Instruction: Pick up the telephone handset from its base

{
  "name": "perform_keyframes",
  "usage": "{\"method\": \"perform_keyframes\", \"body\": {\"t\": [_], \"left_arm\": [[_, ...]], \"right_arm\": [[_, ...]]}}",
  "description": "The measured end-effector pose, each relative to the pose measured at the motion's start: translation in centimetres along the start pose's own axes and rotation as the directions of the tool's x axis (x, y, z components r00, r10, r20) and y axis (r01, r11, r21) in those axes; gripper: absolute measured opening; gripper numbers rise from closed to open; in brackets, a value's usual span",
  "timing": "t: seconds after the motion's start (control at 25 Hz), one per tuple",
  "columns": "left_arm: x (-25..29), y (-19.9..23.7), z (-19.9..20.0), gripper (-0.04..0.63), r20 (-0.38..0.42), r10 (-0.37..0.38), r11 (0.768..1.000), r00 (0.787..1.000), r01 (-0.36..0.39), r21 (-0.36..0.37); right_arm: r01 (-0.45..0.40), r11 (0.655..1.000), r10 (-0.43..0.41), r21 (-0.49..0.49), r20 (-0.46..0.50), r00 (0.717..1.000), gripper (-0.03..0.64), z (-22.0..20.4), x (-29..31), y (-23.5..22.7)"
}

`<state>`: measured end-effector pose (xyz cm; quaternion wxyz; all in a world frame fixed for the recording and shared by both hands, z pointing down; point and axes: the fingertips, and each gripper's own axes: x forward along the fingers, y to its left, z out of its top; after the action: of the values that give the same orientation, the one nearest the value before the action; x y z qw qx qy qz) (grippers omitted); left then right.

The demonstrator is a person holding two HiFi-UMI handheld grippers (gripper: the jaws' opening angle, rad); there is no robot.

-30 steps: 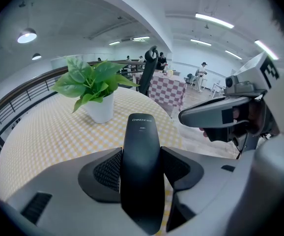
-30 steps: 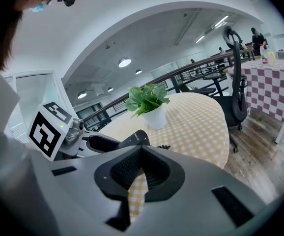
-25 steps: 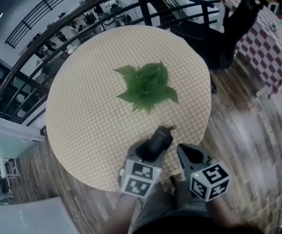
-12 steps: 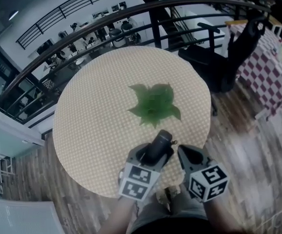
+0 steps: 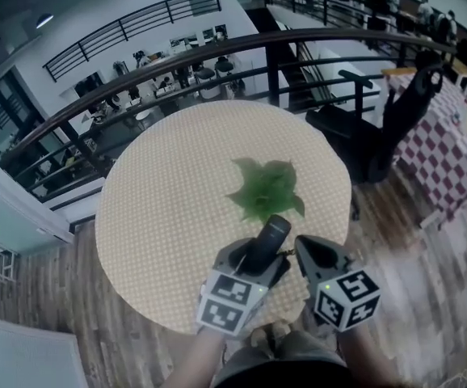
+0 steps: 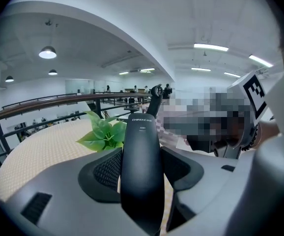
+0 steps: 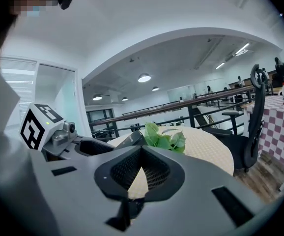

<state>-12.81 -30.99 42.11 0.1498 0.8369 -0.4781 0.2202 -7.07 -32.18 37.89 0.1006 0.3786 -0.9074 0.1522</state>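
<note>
- Two hand-held grippers sit side by side at the lower centre of the head view, over the near rim of a round table [image 5: 169, 208] with a pale checked cloth.
- The left gripper [image 6: 142, 168] is clamped on the black telephone handset [image 5: 267, 239], with a ribbed pad pressing on each of its long sides.
- The handset stands up out of the jaws, and in the head view its free end angles toward the upper right, at a green leafy plant [image 5: 267, 188] in the middle of the table.
- The right gripper [image 7: 141, 168] has its jaws together at the tips with nothing between them; it is just right of the left one and apart from the handset.
- Beyond the table, a dark railing [image 5: 136, 63] curves across the top of the frame, and a black office chair [image 5: 355, 148] stands at the right.
</note>
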Motion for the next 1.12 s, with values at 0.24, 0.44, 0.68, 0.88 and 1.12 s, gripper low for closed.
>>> {"method": "perform_keyframes", "body": {"t": [0.24,0.44,0.68,0.88,1.12], "left_arm": [[-1.7,0.3,1.8,0.256,0.086,0.015,0.999,0.996,-0.01,-0.048],[-3.3,0.5,3.5,0.256,0.172,0.009,0.997,0.985,0.004,-0.078],[-5.5,0.9,4.9,0.256,0.292,0.004,0.992,0.956,0.033,-0.122],[-7.7,0.9,5.5,0.256,0.393,-0.009,0.988,0.92,0.07,-0.14],[-9.2,1.3,4.7,0.256,0.426,0.021,0.988,0.904,0.047,-0.149]], "right_arm": [[-0.038,0.998,0.04,-0.05,0.038,0.998,0.009,2.1,-0.4,1.4],[-0.074,0.994,0.08,-0.078,0.075,0.994,0.009,3.8,-0.7,2.7],[-0.111,0.99,0.12,-0.086,0.107,0.987,0.009,5.2,-1.3,4.4],[-0.135,0.987,0.144,-0.087,0.11,0.983,0.009,5.3,-1.5,5.4],[-0.159,0.984,0.166,-0.08,0.089,0.982,0.009,4.3,-1.3,6.1]]}}
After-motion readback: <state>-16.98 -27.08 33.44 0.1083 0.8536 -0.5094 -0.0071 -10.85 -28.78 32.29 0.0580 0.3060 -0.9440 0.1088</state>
